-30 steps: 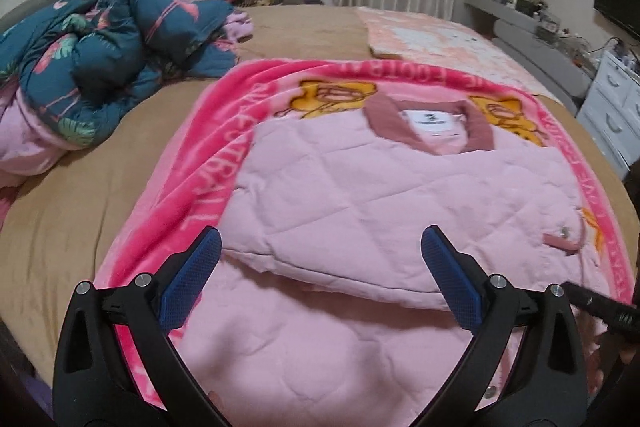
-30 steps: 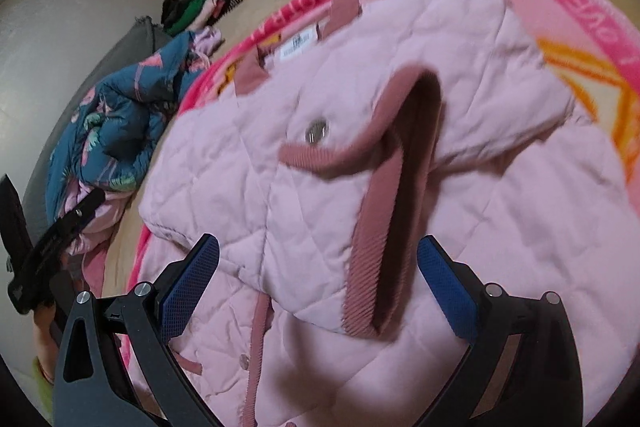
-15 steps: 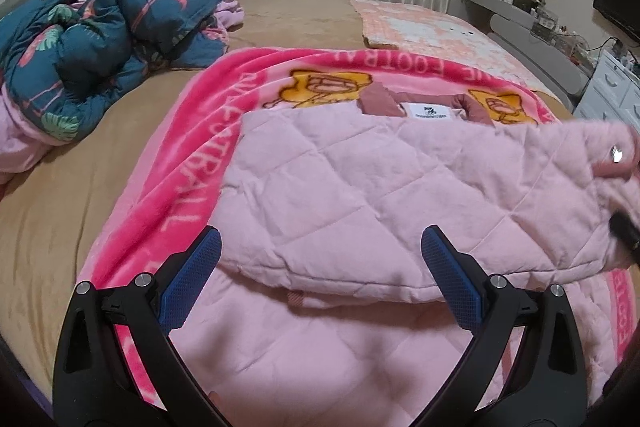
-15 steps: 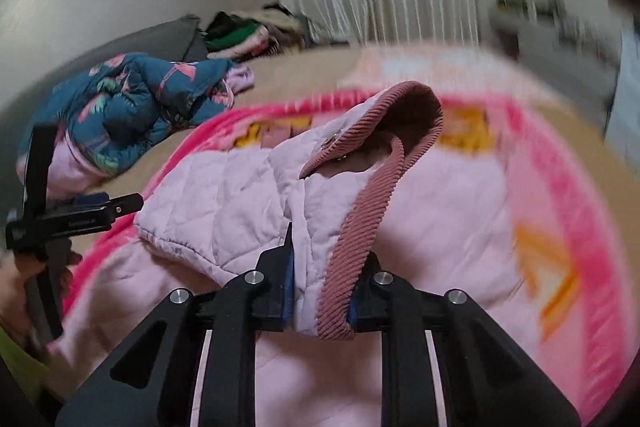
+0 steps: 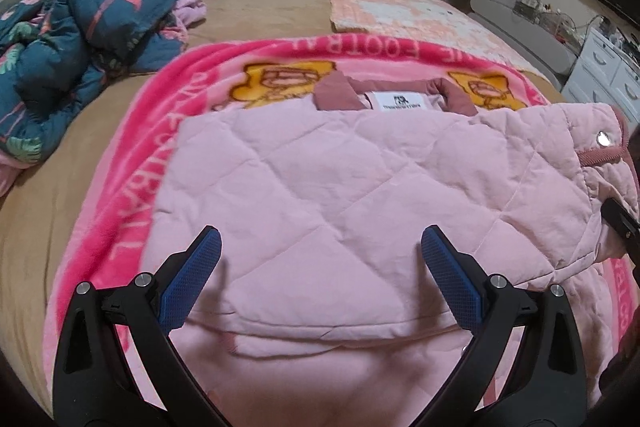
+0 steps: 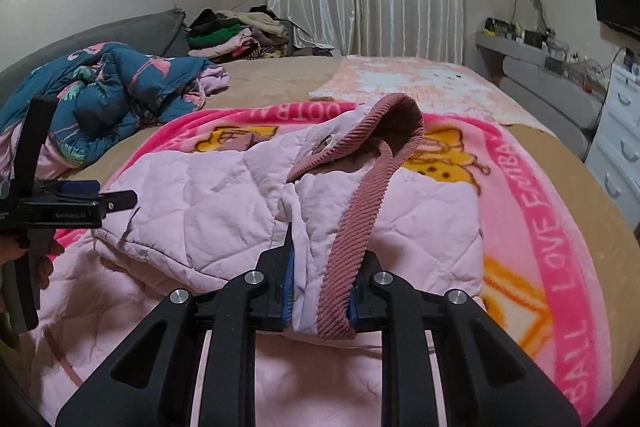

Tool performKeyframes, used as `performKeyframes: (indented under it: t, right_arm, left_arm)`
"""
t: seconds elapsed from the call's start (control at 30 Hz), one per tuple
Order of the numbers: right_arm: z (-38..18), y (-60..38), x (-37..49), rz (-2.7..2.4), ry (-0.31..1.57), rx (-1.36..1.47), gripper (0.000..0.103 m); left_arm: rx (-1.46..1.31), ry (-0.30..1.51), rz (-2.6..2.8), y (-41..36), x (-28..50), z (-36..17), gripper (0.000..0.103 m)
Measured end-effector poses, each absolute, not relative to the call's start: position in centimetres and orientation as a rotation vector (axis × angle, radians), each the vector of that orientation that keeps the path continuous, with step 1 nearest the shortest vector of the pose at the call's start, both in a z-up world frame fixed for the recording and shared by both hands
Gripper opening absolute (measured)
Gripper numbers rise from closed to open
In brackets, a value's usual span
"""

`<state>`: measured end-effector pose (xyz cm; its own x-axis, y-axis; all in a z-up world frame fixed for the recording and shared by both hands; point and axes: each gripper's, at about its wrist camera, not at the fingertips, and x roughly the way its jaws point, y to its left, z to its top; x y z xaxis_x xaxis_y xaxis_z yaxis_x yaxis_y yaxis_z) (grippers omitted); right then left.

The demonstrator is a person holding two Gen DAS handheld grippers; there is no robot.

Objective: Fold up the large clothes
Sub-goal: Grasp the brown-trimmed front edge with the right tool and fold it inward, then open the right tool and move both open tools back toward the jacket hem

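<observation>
A pink quilted jacket point(image 5: 340, 187) lies on a bright pink cartoon blanket point(image 5: 132, 163) on the bed, its label and dusty-rose collar at the far side. My left gripper point(image 5: 320, 267) is open and empty, hovering over the folded sleeve near the jacket's near edge. My right gripper point(image 6: 322, 287) is shut on the sleeve's ribbed dusty-rose cuff point(image 6: 360, 211) and holds it lifted above the jacket point(image 6: 208, 203). The cuff with its snap also shows at the right of the left wrist view point(image 5: 604, 147). The left gripper appears at the left edge of the right wrist view point(image 6: 60, 207).
A crumpled teal flamingo duvet point(image 5: 68, 51) lies at the left of the tan bed point(image 5: 40, 219). A pile of clothes point(image 6: 236, 31) sits at the back. A pale pink mat point(image 5: 404, 11) lies beyond the blanket. White drawers point(image 6: 620, 147) and a shelf stand at the right.
My right gripper closed on the sleeve cuff and lifted it up off the jacket. The left gripper stayed open and moved a little forward over the jacket.
</observation>
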<state>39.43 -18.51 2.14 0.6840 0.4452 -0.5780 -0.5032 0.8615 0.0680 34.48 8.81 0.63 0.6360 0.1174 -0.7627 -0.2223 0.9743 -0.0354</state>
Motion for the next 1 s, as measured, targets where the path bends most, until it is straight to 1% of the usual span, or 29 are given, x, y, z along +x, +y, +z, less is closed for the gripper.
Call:
performKeyframes:
  t: [0.13, 0.23, 0.3, 0.37, 0.4, 0.47, 0.53, 0.63, 0.73, 0.83, 0.93, 0.97, 1.0]
  right_arm:
    - [1.6, -18.5, 39.8, 0.520, 0.637, -0.096, 0.019]
    - [1.1, -18.6, 40.2, 0.511, 0.659, -0.081, 0.021]
    - [0.7, -18.5, 40.5, 0.482, 0.679, -0.083, 0.028]
    - [0.3, -18.8, 40.9, 0.447, 0.703, -0.070, 0.041]
    - [0.1, -18.9, 41.1, 0.437, 0.715, -0.063, 0.044]
    - [0.0, -19.2, 41.1, 0.406, 0.710, -0.060, 0.053]
    - [0.4, -19.2, 40.8, 0.393, 0.687, -0.064, 0.057]
    - [1.2, -19.0, 40.0, 0.381, 0.628, -0.078, 0.065]
    - [1.4, -17.7, 39.2, 0.426, 0.595, -0.120, 0.066]
    - [0.6, -15.9, 38.8, 0.475, 0.606, -0.178, 0.066]
    - [-0.9, -14.0, 38.7, 0.522, 0.667, -0.243, 0.067]
    - [-1.6, -13.4, 38.9, 0.526, 0.707, -0.266, 0.072]
    - [-2.6, -12.9, 39.2, 0.510, 0.759, -0.291, 0.072]
  left_arm:
    - [-0.153, 0.902, 0.164, 8.6, 35.3, -0.5, 0.093]
    - [-0.155, 0.925, 0.154, 8.6, 35.6, -1.4, 0.094]
    - [-0.150, 0.941, 0.150, 8.6, 35.8, -2.1, 0.094]
    - [-0.151, 0.951, 0.143, 8.7, 35.9, -2.6, 0.094]
    - [-0.155, 0.953, 0.139, 8.8, 35.9, -2.9, 0.094]
    - [-0.163, 0.954, 0.135, 9.1, 36.0, -3.2, 0.094]
    - [-0.167, 0.960, 0.126, 9.2, 36.0, -3.7, 0.094]
    - [-0.156, 0.971, 0.129, 9.2, 36.2, -4.3, 0.095]
    - [-0.150, 0.978, 0.138, 9.1, 36.4, -4.8, 0.095]
    - [-0.140, 0.975, 0.144, 8.9, 36.4, -5.2, 0.095]
    - [-0.132, 0.970, 0.144, 8.8, 36.4, -5.3, 0.095]
    - [-0.129, 0.968, 0.144, 8.7, 36.3, -5.4, 0.095]
    - [-0.127, 0.968, 0.142, 8.8, 36.3, -5.4, 0.095]
